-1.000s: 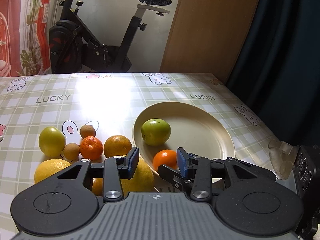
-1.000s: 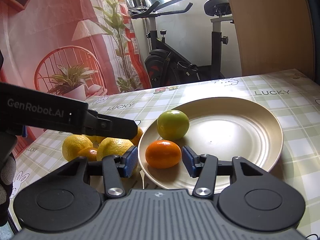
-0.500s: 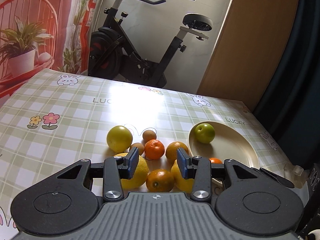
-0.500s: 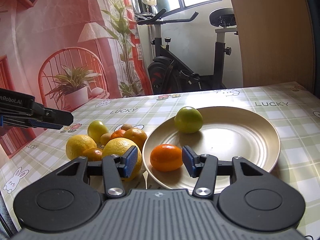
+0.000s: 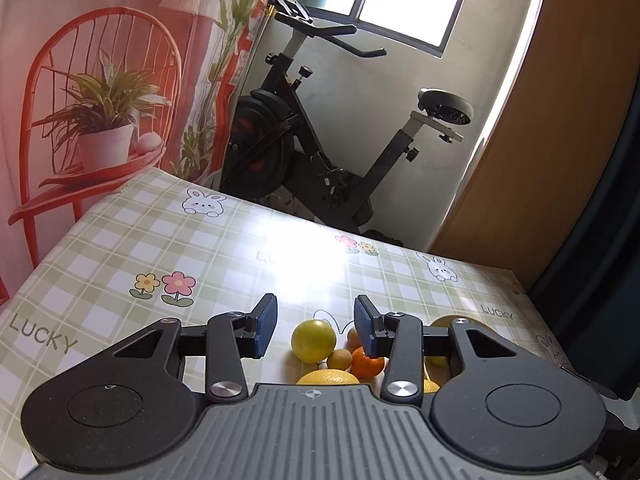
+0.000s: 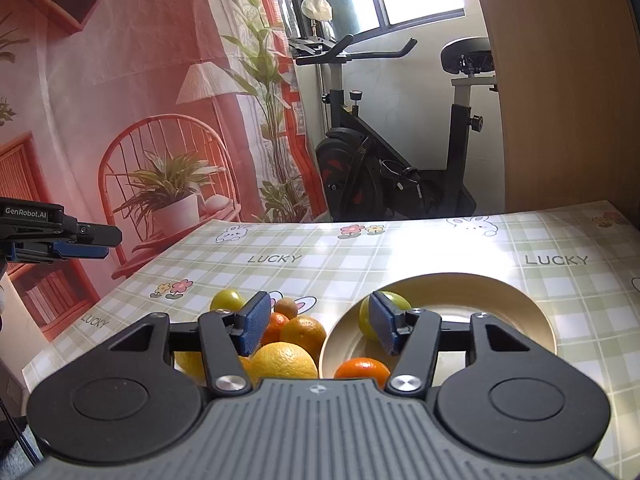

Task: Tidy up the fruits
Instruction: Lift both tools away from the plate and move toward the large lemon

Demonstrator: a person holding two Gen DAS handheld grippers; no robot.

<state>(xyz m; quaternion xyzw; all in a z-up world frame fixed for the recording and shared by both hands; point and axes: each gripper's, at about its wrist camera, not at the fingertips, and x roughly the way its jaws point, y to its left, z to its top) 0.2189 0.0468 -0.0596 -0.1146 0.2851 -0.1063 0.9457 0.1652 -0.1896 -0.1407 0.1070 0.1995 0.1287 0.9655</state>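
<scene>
Hovering open, right tool (image 6: 316,322) above tangerine (image 6: 362,368) on plate (image 6: 520,308).

"LUCKY" on tablecloth (image 6: 400,276); "GenRobot.AI" on left tongs (image 6: 60,249)

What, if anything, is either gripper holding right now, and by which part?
Nothing is held: the left gripper and the right gripper both have open, empty jaws.

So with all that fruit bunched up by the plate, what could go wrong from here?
1. The oranges and lemons sit packed together, touching; gripping one may send its neighbours rolling.
2. The green fruit and tangerine lie near the plate's left rim, so adding fruit there might knock one out.
</scene>
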